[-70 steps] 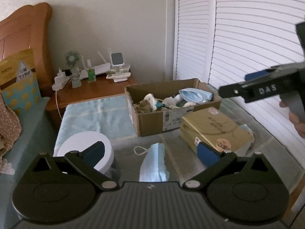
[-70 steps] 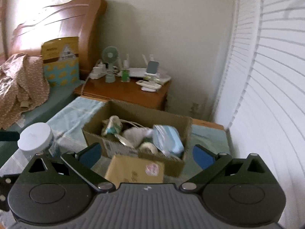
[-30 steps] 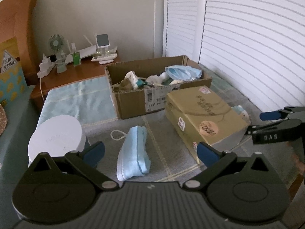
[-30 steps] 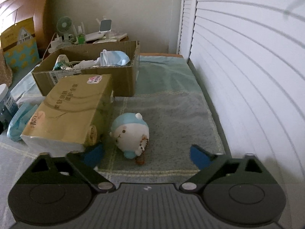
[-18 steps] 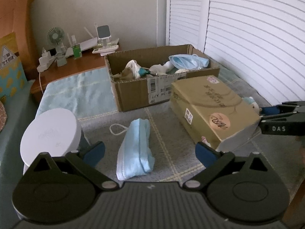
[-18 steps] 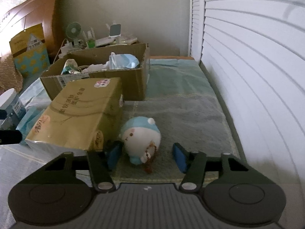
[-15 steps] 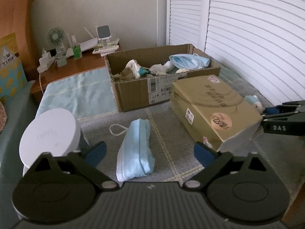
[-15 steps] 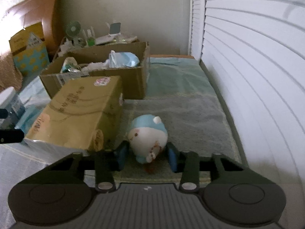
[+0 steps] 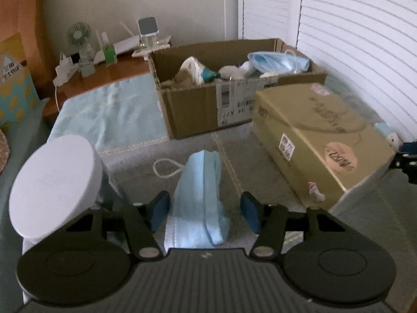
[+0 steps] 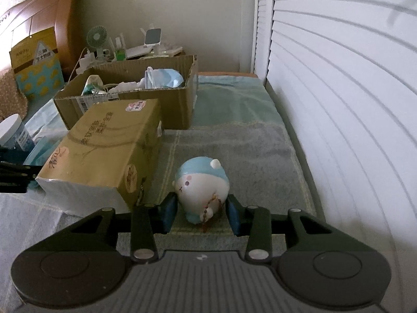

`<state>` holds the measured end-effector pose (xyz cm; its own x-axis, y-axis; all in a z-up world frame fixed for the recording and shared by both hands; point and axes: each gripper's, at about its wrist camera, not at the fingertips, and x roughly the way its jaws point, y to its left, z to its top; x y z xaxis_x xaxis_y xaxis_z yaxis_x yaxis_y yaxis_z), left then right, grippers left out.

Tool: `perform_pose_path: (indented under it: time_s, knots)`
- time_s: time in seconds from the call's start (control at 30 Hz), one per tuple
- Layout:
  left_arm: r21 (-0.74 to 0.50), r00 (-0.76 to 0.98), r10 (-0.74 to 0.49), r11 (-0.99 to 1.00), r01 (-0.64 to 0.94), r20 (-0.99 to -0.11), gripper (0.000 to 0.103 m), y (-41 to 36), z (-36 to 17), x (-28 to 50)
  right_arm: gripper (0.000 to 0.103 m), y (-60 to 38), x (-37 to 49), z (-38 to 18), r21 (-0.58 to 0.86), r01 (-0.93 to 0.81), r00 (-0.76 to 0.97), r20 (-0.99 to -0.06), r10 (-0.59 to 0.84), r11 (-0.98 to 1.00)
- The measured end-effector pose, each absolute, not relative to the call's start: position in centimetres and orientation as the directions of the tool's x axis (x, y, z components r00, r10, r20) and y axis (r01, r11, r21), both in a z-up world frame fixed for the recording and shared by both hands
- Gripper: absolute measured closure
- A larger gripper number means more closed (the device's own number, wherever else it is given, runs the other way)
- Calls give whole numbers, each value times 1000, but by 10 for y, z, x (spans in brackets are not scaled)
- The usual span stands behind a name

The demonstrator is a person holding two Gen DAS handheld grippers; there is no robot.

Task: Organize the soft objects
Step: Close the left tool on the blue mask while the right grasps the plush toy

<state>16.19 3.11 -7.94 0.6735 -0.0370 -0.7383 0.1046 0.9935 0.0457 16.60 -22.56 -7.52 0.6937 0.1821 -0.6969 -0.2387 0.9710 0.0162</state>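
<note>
left wrist: low, close | right wrist: same — shared: cardboard box [image 9: 208,104] [image 10: 135,96]

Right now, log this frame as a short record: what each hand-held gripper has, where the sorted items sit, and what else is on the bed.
left hand-held gripper: jaws just closing around folded blue face mask, pads not yet pressing
right hand-held gripper: shut on round blue-and-white plush toy
open brown cardboard box: holds another blue mask, other soft items
closed tan carton: between mask and toy
white-lidded jar: beside mask

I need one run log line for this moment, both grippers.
left gripper: closing around face mask, not yet pressing | right gripper: shut on plush toy | cardboard box: holds soft items
</note>
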Motion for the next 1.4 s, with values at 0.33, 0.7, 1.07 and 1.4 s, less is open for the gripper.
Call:
perform_pose_path:
  time_s: [0.33, 0.7, 1.07, 1.4]
  knots:
    - [11, 678, -59, 995, 99, -732, 56, 34, -81, 166, 53, -223, 169, -77, 2, -238, 698, -695, 172, 971]
    - [-1, 683, -74, 994, 107, -727, 74, 40, -78, 164, 53, -215, 171, -75, -33, -235, 709, -690, 148, 971]
    - [-13, 681, -106, 990, 140, -724, 78, 41, -71, 157, 54, -211, 165, -63, -74, -225, 715, -690, 113, 971]
    - [-26, 676, -161, 978, 206, -719, 78, 35, -56, 143, 54, -210, 156, -51, -98, -217, 727, -680, 94, 971]
